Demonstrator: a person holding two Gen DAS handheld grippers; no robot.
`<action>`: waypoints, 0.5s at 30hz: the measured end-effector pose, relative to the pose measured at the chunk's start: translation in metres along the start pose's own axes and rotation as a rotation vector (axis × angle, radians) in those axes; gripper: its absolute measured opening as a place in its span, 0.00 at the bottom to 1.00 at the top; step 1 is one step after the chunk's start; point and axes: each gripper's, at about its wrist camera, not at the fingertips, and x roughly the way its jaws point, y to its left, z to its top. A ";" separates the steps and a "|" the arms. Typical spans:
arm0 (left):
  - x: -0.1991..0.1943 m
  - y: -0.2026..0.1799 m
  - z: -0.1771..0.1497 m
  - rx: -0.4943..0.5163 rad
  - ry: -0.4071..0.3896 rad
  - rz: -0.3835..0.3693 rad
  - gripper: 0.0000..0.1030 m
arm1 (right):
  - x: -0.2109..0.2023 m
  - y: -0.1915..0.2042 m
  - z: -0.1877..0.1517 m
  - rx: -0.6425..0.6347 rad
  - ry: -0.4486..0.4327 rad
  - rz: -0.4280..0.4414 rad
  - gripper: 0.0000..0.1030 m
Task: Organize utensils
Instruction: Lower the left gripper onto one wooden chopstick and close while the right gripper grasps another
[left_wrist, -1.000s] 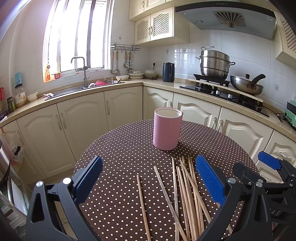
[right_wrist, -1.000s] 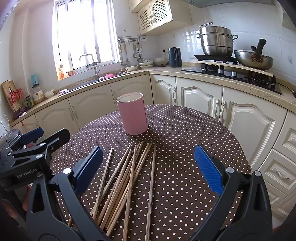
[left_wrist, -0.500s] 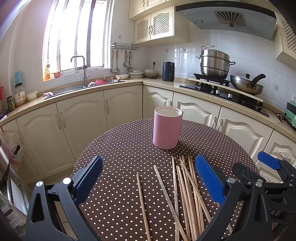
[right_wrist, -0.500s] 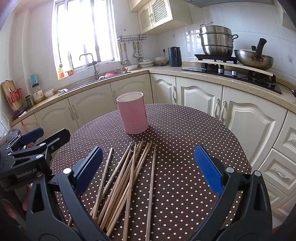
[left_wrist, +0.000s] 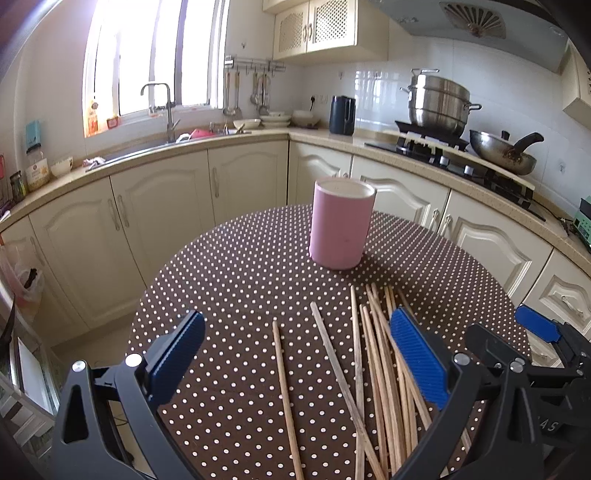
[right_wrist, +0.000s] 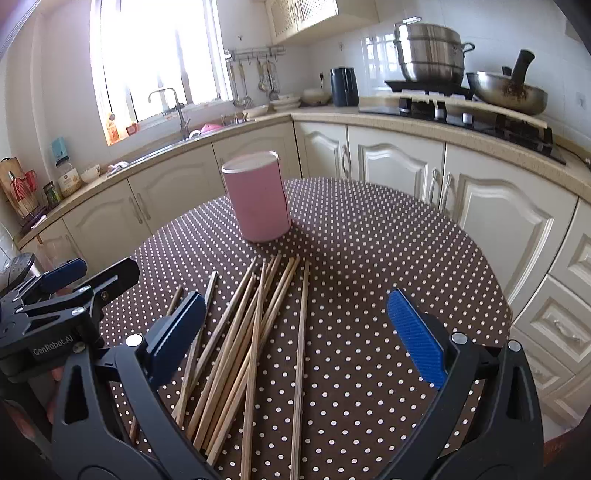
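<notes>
cream kitchen cabinets curve around a round table (left_wrist: 240, 280) covered in a brown cloth with white polka dots. both handheld tools hover low over its near edge.

left gripper (left_wrist: 295, 354): its two blue-padded fingers (left_wrist: 177, 354) are spread wide apart and grip nothing. between them lie two single wooden chopsticks, apart from each other, pointing away from the camera. the right-hand pad sits over the edge of the main pile of chopsticks (left_wrist: 376, 369), a loose bundle fanned out on the cloth.

right gripper (right_wrist: 295, 336): its blue-padded fingers (right_wrist: 415, 338) are also spread wide and hold nothing. from this view the same chopsticks (right_wrist: 251, 332) run between the pads and under the left one, crossing each other at slight angles, with one stick lying alone on the right side of the pile.

just beyond the far tips of the chopsticks stands a pink cylindrical holder (left_wrist: 341, 223), upright, with a white rim; its inside is not visible. in the right wrist view the holder (right_wrist: 256, 197) stands near the table's middle, close to the stick tips but not touching them.

further out, a sink with a faucet (left_wrist: 162, 107) sits under a bright window, a dark kettle (left_wrist: 342, 114) is in the counter corner, and a steel steamer pot (left_wrist: 439, 101) and a wok (left_wrist: 504, 151) rest on the stove.
</notes>
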 end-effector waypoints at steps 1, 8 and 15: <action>0.003 0.001 -0.001 -0.003 0.012 0.000 0.95 | 0.002 -0.001 -0.001 0.003 0.009 -0.003 0.94; 0.024 0.005 -0.013 -0.012 0.088 0.013 0.95 | 0.024 -0.002 -0.008 0.010 0.075 -0.057 0.94; 0.046 0.013 -0.023 -0.035 0.182 0.051 0.95 | 0.049 -0.006 -0.015 0.008 0.146 -0.124 0.94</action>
